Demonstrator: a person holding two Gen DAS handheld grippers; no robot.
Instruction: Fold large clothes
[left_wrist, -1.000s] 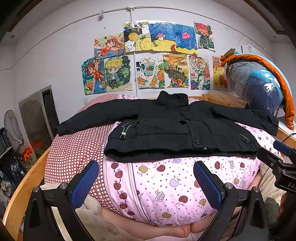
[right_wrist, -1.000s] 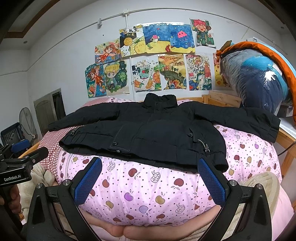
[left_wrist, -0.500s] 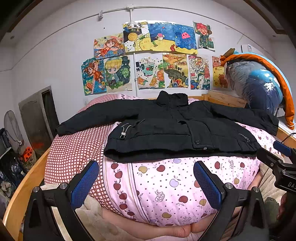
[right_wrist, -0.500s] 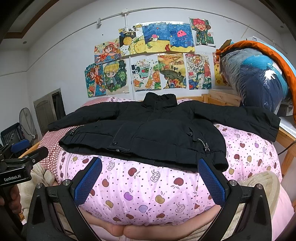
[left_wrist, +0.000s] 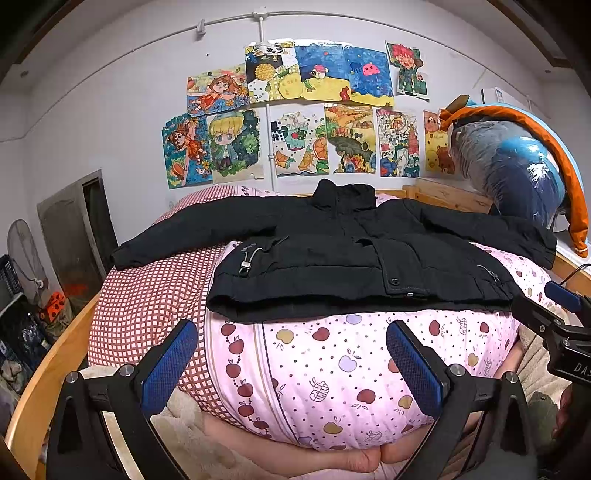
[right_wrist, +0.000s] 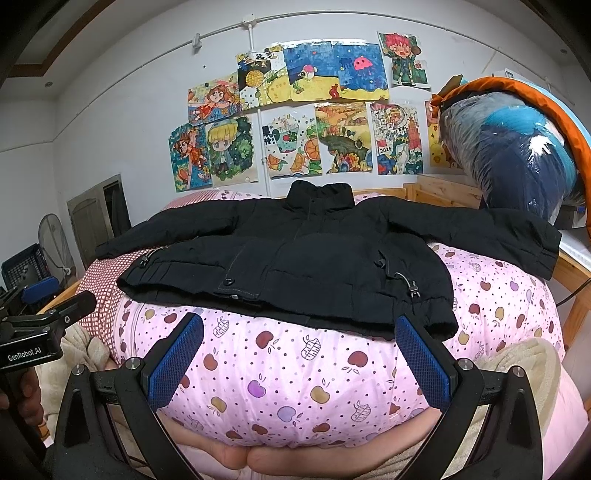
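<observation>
Nothing moved: 1 black jacket (left_wrist: 343, 254), 2 grippers.

- Almost nothing differs from the views one second and half a second earlier.
- Right wrist view: the whole scene sits very slightly lower and further left than before, so the black jacket (right_wrist: 295, 258) and wall drawings (right_wrist: 306, 110) appear shifted by a hair.
- Left wrist view: no visible change in framing or contents.
</observation>
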